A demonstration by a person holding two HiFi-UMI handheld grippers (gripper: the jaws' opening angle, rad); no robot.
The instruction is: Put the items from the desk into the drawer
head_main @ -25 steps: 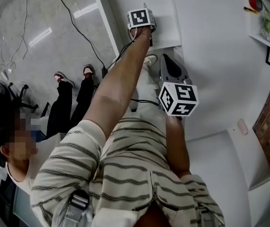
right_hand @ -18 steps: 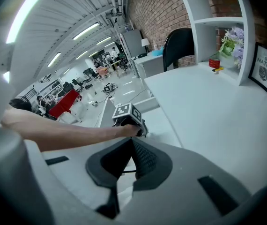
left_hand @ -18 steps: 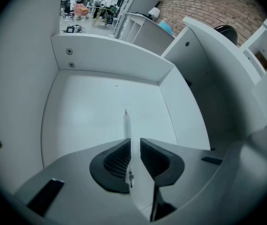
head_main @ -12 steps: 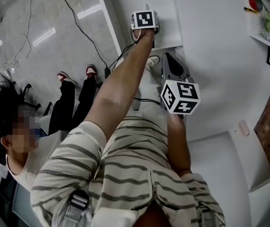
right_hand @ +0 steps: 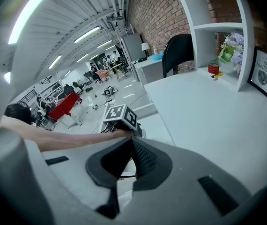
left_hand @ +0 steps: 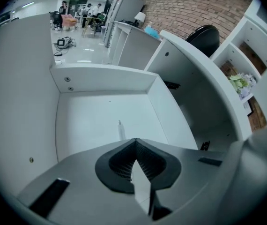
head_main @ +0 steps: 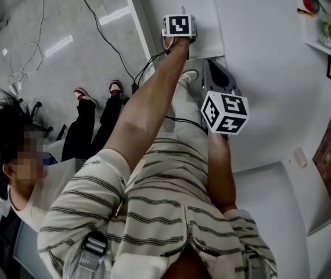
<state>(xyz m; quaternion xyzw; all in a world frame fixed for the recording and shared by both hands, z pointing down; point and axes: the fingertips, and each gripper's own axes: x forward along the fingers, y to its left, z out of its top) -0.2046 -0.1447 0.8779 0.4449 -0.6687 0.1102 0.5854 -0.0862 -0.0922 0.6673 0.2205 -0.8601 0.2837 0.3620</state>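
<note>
White tabletop (right_hand: 208, 111) looks nearly bare; only a small red thing (right_hand: 212, 68) sits in the shelf (right_hand: 218, 26). My left gripper (left_hand: 134, 143) hangs over the open drawer (left_hand: 103, 81), fingers pressed together, empty; a thin white stick (left_hand: 121, 130) lies inside. My right gripper (right_hand: 132, 142), fingers likewise together on nothing, hovers nearby. Mostly done, I judge.

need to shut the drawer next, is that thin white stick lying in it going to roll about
Probably. The stick looks slim and round, lying loose on the smooth floor of the drawer, so a jolt could roll it sideways. It seems light, and likely stiff since it lies straight.
</note>
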